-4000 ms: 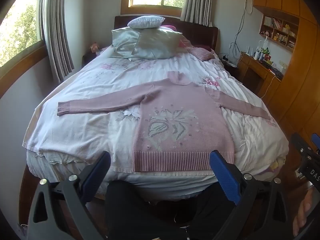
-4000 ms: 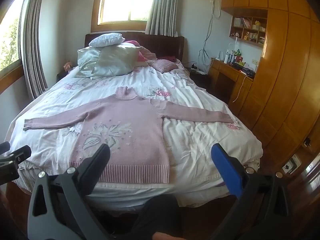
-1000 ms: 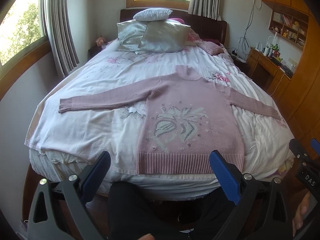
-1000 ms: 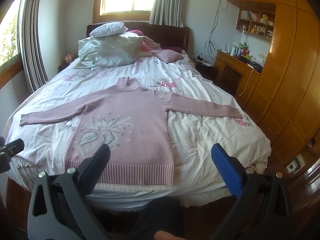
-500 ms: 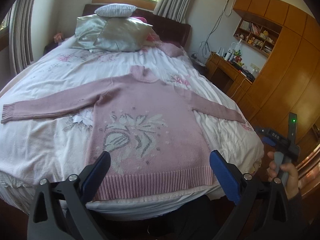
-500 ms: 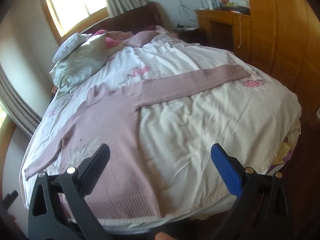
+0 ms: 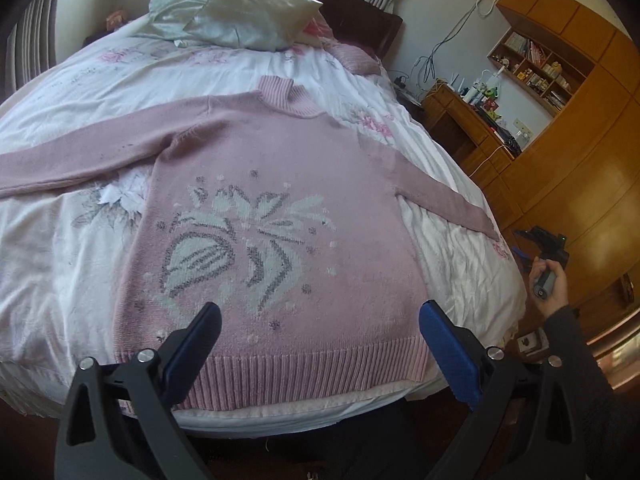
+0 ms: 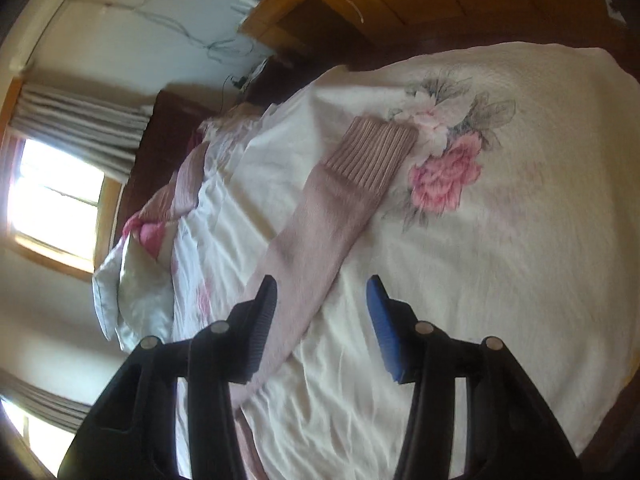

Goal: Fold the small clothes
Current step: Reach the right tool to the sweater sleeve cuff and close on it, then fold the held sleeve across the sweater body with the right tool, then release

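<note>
We see a pink sweater (image 7: 276, 216) lying flat and face up on the bed (image 7: 56, 256), its ribbed hem at the near edge, its collar pointing toward the pillows (image 7: 240, 12) at the headboard. Both sleeves are spread out to the sides. A pale leaf-and-flower pattern covers the chest.

Our left claw (image 7: 320, 344) hangs above the hem, its 2 fingers spread wide with nothing between them. One finger (image 7: 192, 348) sits over the hem's left part, the other over the hem's right corner.

In the left wrist view, a hand (image 7: 550, 284) in a dark sleeve grips the right tool's handle just beyond the bed's right edge, close to the end of the right sleeve.

Our right claw (image 8: 322, 316), seen rolled sideways, hovers over that right sleeve (image 8: 320, 216). Its fingers stand partly apart and hold nothing; the sleeve runs under the dark finger (image 8: 260, 324), while the blue one is over bare bedspread. The ribbed cuff (image 8: 370, 152) lies ahead of the claw, just beside a printed pink flower (image 8: 446, 176) on the bedspread.

A wooden desk (image 7: 464, 120) and wardrobe stand to the right of the bed.
</note>
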The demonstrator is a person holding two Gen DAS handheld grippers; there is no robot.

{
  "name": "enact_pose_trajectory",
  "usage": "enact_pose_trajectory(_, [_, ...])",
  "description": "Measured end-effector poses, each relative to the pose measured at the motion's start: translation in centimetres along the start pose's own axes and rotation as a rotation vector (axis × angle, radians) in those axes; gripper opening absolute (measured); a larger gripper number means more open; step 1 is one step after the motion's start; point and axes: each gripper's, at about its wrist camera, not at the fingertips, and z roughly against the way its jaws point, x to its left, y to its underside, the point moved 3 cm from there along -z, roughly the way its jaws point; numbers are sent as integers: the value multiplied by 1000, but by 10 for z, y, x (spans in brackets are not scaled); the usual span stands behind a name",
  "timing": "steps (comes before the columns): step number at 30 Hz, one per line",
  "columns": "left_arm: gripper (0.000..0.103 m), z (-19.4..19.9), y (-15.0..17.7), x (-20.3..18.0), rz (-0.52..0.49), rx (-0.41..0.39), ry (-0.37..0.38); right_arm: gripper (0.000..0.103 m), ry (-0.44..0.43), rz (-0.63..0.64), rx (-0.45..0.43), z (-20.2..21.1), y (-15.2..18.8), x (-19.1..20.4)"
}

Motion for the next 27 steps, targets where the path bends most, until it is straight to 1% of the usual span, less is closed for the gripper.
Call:
enact_pose_trajectory(3, [99,-13,-9,0,25,-1,8,47,-18,-105,-24,-23,-38,-21])
enact_pose_trajectory(6, [99,-22,-15,0,31,-10,5,45,11,-154,-32,-46,-59,-37])
enact_pose_trajectory(12, [99,-42,-17,2,48,22,-12,45,97,-199,-39,-77,-77,-57])
enact_pose_trajectory(18, [99,-49,-14,10,75,32,-25,38,118,-180,-47,-96,-86,-58])
enact_pose_trajectory(20, [99,-51,-13,18,114,38,-13,30,120,-175,-45,-99,-87,-58])
enact_pose_trajectory(21, [99,-52,-12,22,138,40,-5,16,118,-170,-40,-100,-86,-58])
enact_pose_trajectory(22, [99,-52,-12,26,161,41,-1,8,115,-161,-35,-101,-86,-57])
enact_pose_trajectory(24, [99,-52,-10,34,199,43,3,6,109,-129,-48,-96,-84,-49])
enact_pose_trajectory(27, [99,-49,-9,40,233,50,20,5,85,-51,-69,-84,-80,-24])
